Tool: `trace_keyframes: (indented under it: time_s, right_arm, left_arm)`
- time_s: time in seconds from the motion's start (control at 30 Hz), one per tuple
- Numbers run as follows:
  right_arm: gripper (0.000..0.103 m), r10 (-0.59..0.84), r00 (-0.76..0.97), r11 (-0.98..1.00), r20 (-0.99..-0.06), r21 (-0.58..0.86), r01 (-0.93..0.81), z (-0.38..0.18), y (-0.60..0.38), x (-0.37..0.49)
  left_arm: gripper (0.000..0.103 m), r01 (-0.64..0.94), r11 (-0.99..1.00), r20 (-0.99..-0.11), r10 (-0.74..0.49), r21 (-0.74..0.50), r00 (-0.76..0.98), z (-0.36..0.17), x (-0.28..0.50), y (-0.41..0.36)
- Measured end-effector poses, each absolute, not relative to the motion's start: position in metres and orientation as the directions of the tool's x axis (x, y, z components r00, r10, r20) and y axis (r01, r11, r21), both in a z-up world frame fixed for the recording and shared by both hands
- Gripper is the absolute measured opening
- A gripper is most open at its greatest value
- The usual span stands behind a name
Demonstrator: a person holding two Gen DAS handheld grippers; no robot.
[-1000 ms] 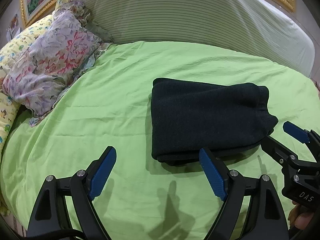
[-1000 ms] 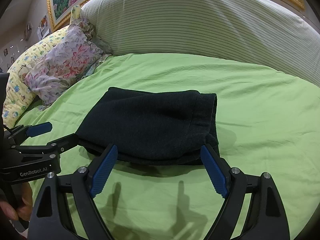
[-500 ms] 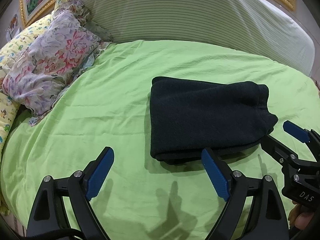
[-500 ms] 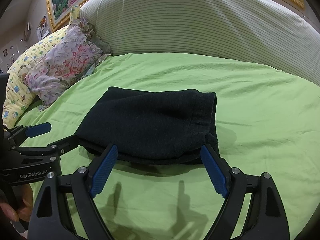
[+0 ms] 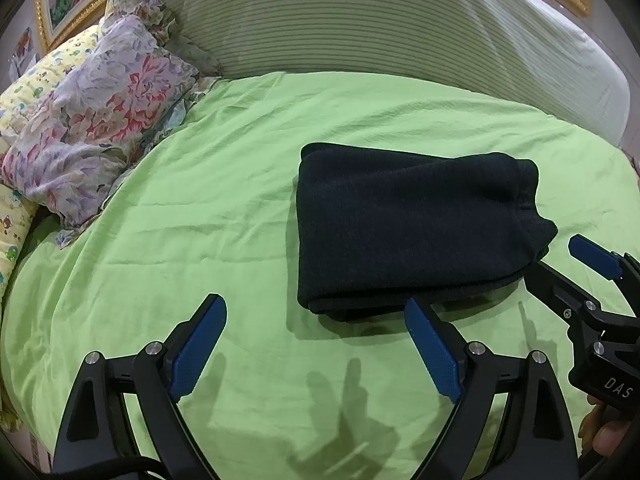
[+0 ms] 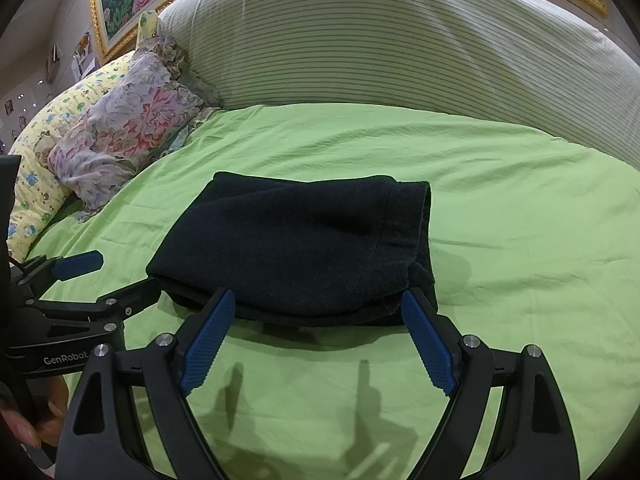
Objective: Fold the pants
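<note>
A big bed with a green sheet (image 5: 248, 184) fills the room in front of both claws. Behind it stands a striped headboard (image 6: 400, 40). A flowery pillow (image 5: 100, 120) lies far off to the left, beside a yellow pillow (image 6: 36, 168). A picture in a gold frame (image 6: 120, 0) hangs on the wall.

The dark pants (image 5: 408, 224) lie folded on the sheet, just past the claw tips.

The left claw (image 5: 316, 344) is spread wide and holds nothing. The right claw (image 6: 320, 336) is spread wide too.

One claw reads "GenRobot", the other "DAS".
</note>
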State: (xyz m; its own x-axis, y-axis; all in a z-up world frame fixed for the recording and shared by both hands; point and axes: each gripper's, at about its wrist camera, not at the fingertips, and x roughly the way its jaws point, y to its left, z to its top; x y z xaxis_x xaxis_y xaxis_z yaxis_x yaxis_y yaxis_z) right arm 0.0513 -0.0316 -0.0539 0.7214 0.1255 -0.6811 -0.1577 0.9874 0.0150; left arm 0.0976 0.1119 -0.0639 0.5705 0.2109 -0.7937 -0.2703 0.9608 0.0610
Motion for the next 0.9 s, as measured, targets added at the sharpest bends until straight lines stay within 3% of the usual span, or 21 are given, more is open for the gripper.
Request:
trace_keyframes:
  time_s: [0.9]
  right_arm:
    - [0.086,0.12,0.73,0.99,-0.673,0.025,-0.14,-0.0487,-0.0371,0.0508]
  left_arm:
    - [0.091,-0.266,0.964,-0.803,0.18,0.028,0.568,-0.0618,0.1009,0.1153]
